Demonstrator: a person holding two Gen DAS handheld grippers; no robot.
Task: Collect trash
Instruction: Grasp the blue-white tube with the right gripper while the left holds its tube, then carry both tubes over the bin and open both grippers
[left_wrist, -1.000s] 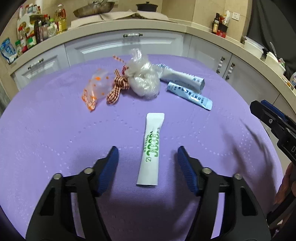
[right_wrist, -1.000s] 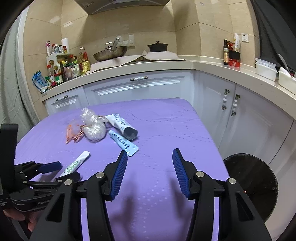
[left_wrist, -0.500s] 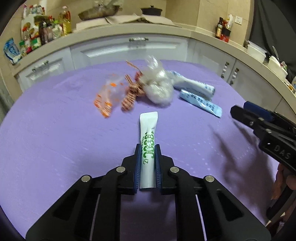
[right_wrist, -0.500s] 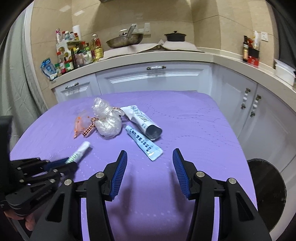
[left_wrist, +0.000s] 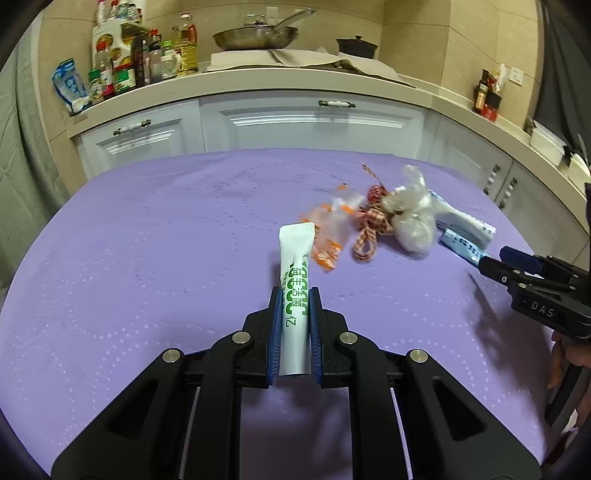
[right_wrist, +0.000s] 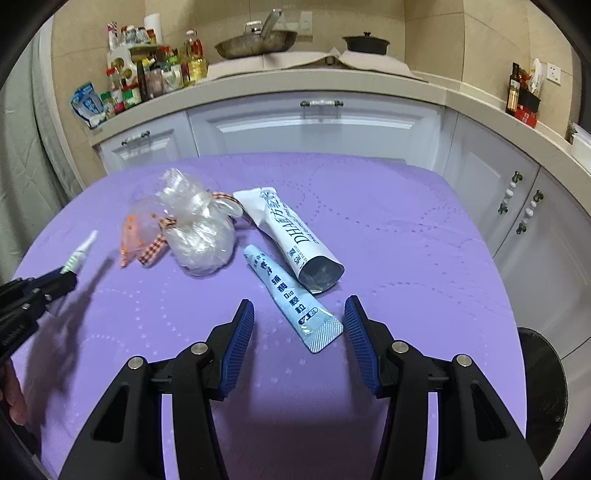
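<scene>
My left gripper (left_wrist: 295, 295) is shut on a white stick sachet with green print (left_wrist: 296, 258) and holds it off the purple table (left_wrist: 147, 258). The right wrist view shows that gripper (right_wrist: 55, 282) and the sachet (right_wrist: 82, 251) at the far left. My right gripper (right_wrist: 299, 304) stands open just above the table. The near end of a light blue sachet (right_wrist: 291, 295) lies between its fingers, and the pads do not touch it. Behind it lie a white DHA pouch (right_wrist: 291, 236), a crumpled clear bag (right_wrist: 199, 236), a checked ribbon (right_wrist: 153, 247) and an orange wrapper (right_wrist: 135, 229).
A curved counter (right_wrist: 332, 86) with white cabinets rings the table's far side and right side. It carries bottles (right_wrist: 155, 77), a pan (right_wrist: 255, 42) and a black pot (right_wrist: 365, 42). A round black bin (right_wrist: 539, 387) stands on the floor beyond the table's right edge.
My left gripper closed on the white sachet, lifted it and swung left. My right gripper moved forward and down until the blue sachet's end lay between its open fingers.
</scene>
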